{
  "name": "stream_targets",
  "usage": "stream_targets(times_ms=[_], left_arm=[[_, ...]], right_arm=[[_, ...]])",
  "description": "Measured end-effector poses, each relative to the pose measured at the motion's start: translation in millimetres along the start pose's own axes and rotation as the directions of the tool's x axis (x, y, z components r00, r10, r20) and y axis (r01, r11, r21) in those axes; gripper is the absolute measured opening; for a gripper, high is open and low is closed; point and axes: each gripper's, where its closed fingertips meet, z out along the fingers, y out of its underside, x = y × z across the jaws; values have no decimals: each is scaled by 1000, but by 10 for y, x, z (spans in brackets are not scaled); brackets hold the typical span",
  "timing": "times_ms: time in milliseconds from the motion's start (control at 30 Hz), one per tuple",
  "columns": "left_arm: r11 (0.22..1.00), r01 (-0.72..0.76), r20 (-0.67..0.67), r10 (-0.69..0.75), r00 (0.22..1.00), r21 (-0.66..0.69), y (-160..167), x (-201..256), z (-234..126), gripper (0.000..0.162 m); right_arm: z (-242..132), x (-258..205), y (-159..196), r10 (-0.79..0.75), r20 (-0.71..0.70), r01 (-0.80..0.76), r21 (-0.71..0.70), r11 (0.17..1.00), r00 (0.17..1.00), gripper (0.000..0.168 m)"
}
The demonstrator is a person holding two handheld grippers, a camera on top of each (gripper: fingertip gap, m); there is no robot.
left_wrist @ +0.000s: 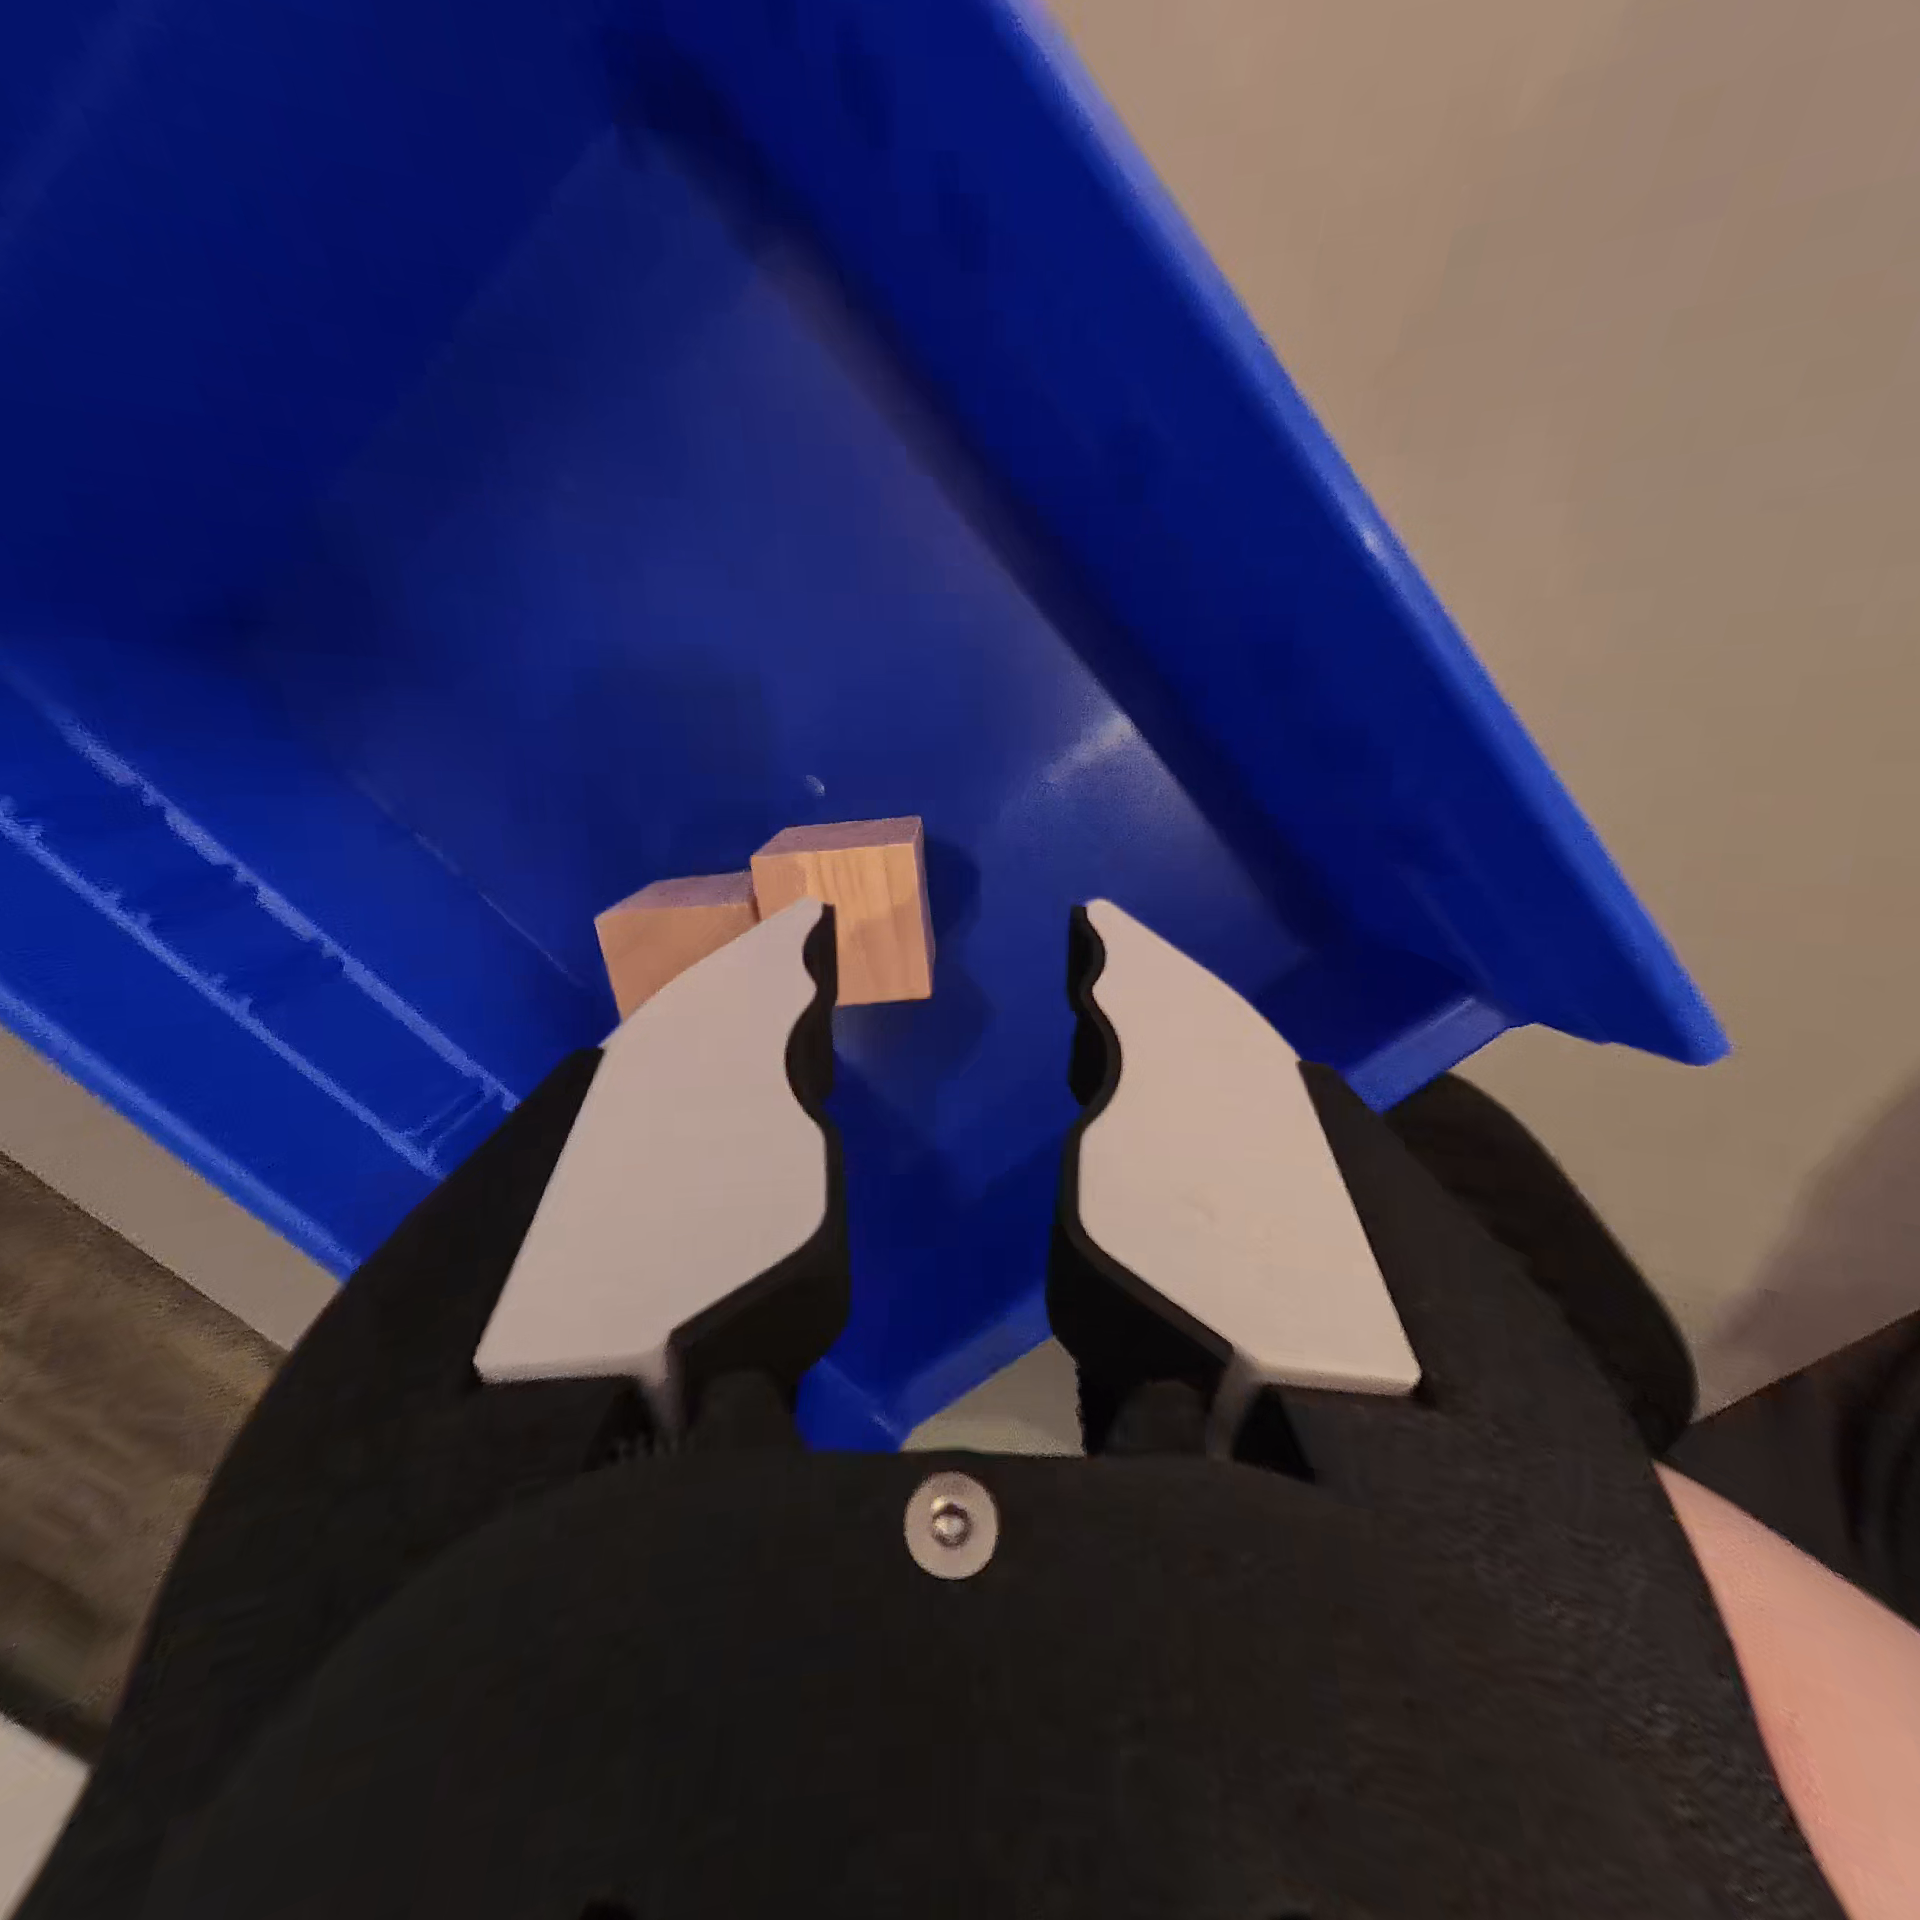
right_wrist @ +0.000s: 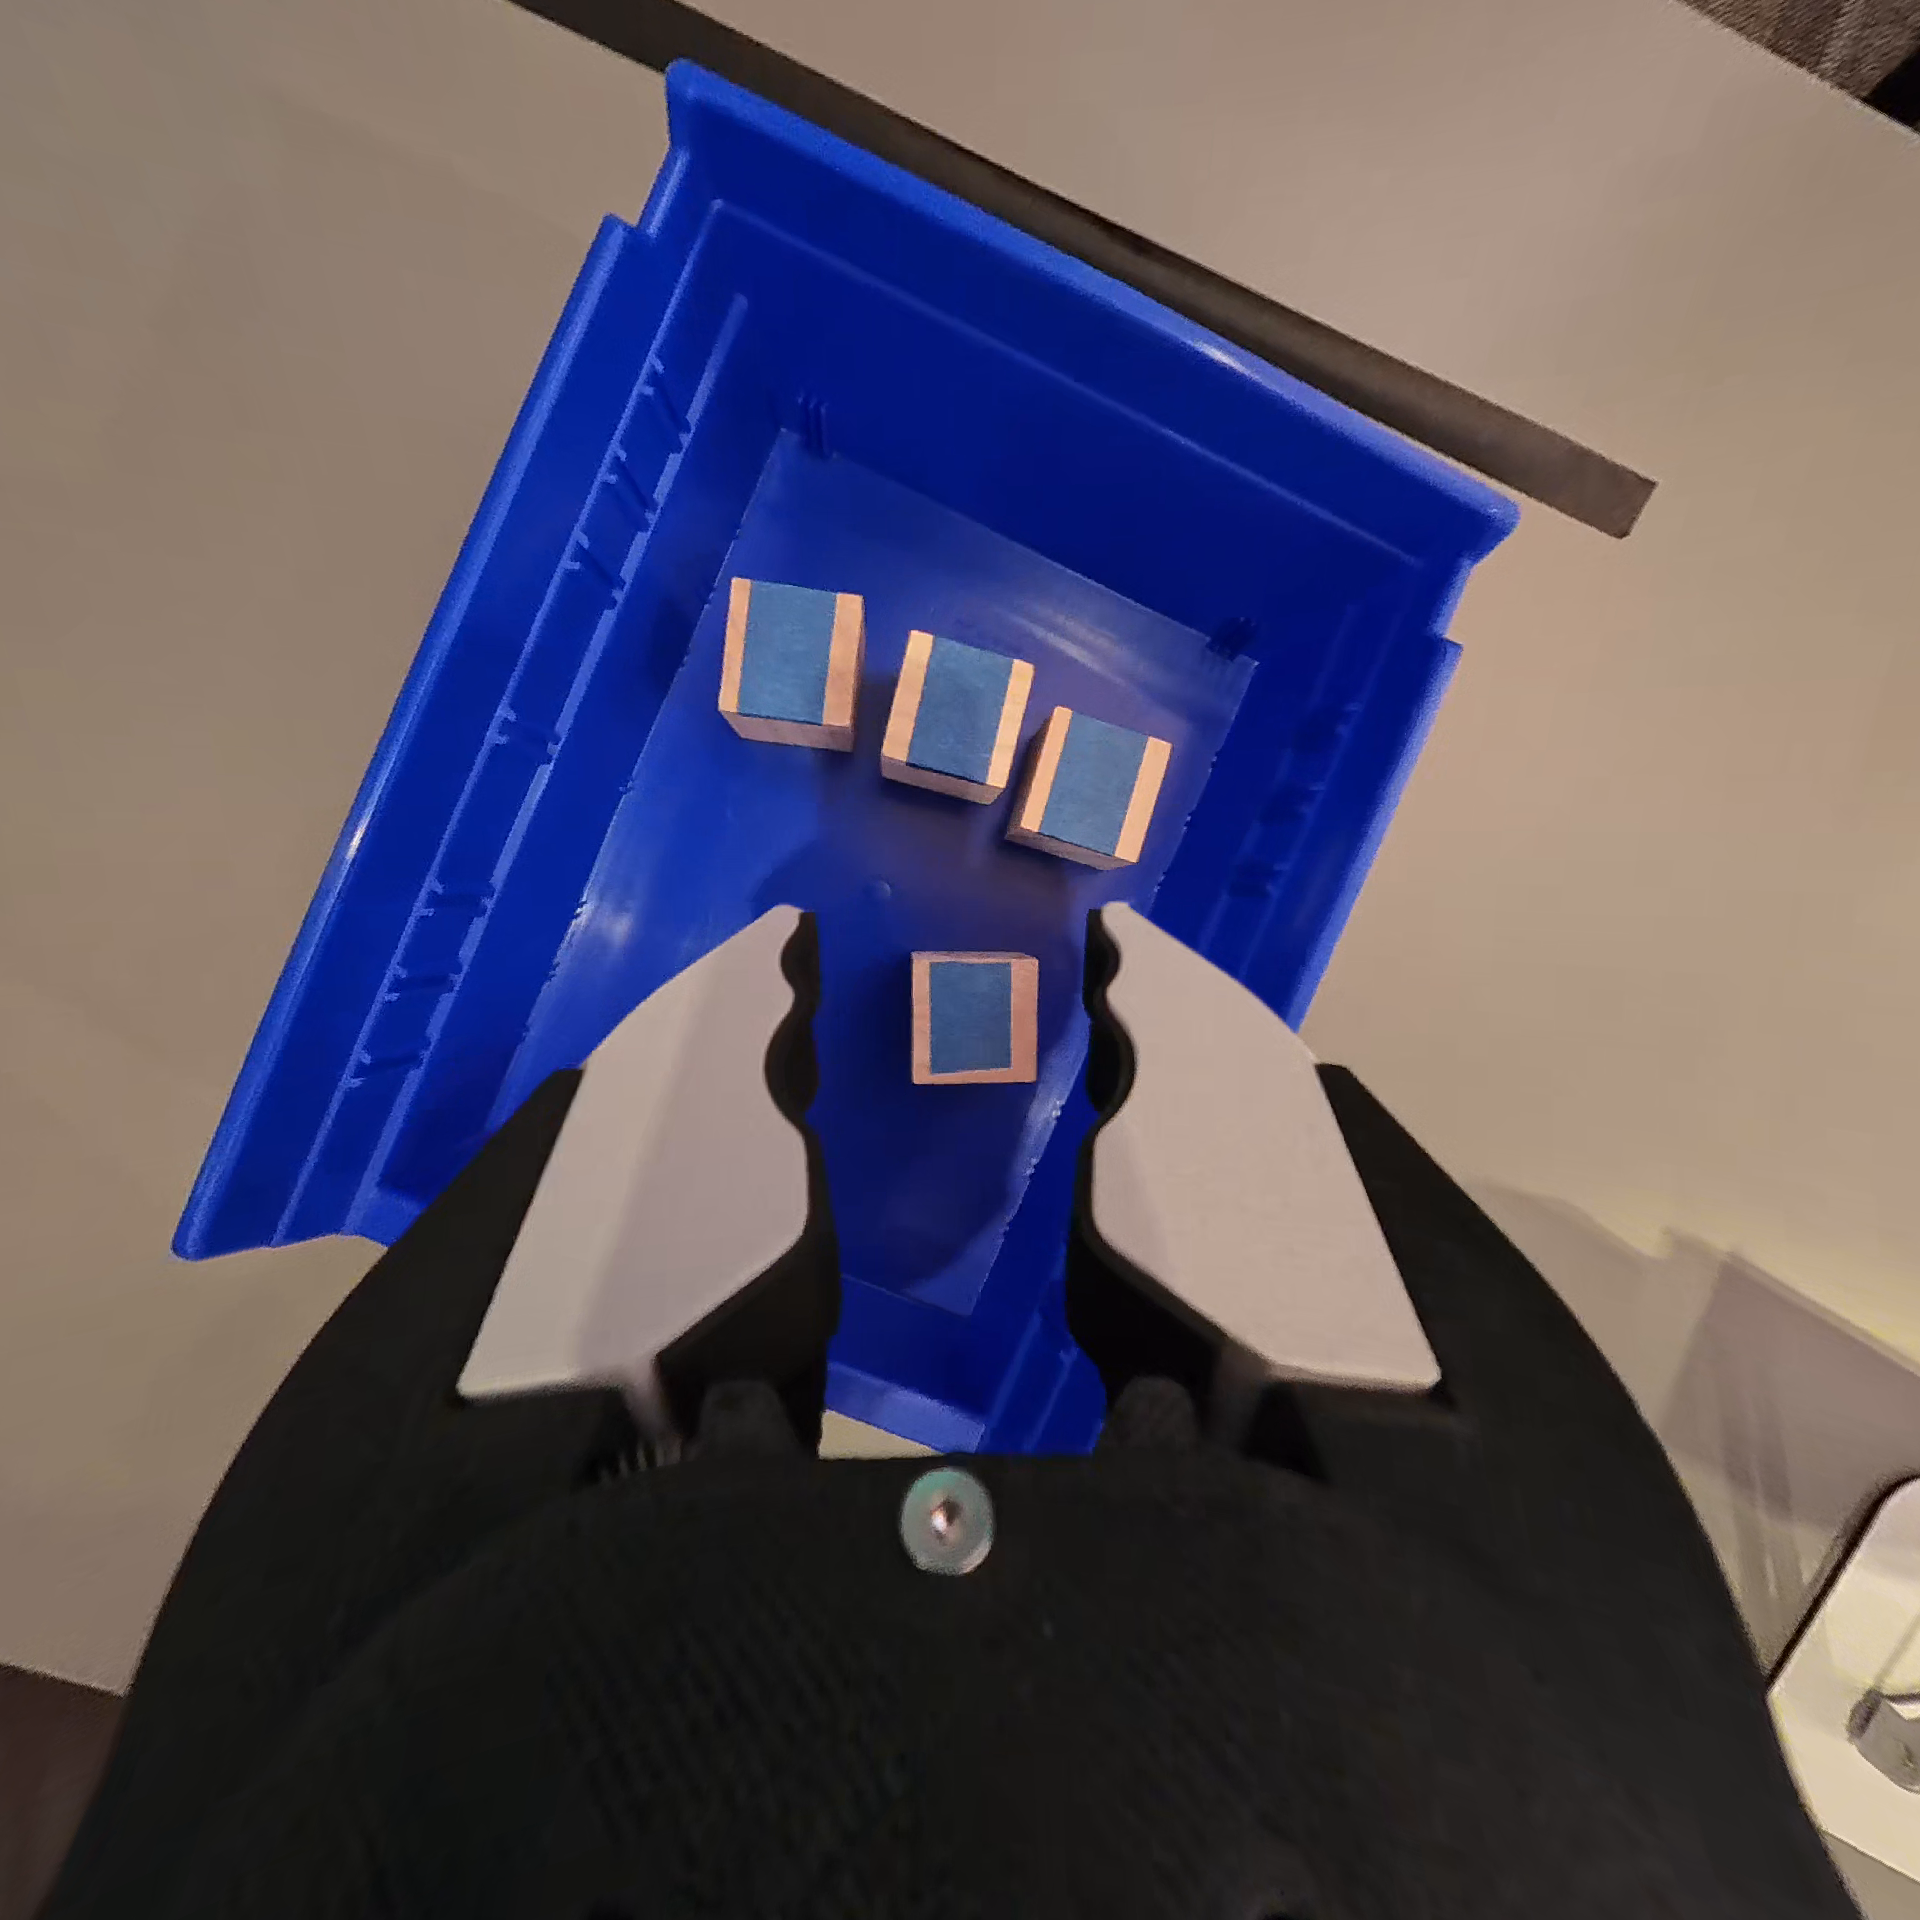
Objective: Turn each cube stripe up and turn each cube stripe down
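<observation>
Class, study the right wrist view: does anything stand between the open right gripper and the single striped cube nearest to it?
Nothing visible does. The right gripper is open, and the nearest cube lies stripe up on the blue bin floor between its fingers. The other three cubes sit farther back, apart from it.

Hard to pin down, but an indoor desk setup at home or in an office is hinted at by a plain pale tabletop and carpet seen below its edge.

No readable text, label, brand, number or sign is showing anywhere in either wrist view.
</observation>
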Motion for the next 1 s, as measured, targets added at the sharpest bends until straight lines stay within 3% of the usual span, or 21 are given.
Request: stream_targets(times_ms=[33,267,467,1000], left_arm=[[999,-25,-3,25,1000,-20,6,4,62,43],[984,50,54,-41,998,-170,239,-271,347,45],[992,31,-54,-38,998,-124,237,-112,270,39],[991,-19,-126,2,992,-134,255,7,344,37]], right_arm=[[5,-9,0,-5,3,5,-3,1000,1000,51],[56,-24,-3,-14,3,14,-18,1000,1000,50],[110,-55,7,-34,0,34,-46,998,999,50],[132,-52,55,-39,-8,39,-78,996,999,50]])
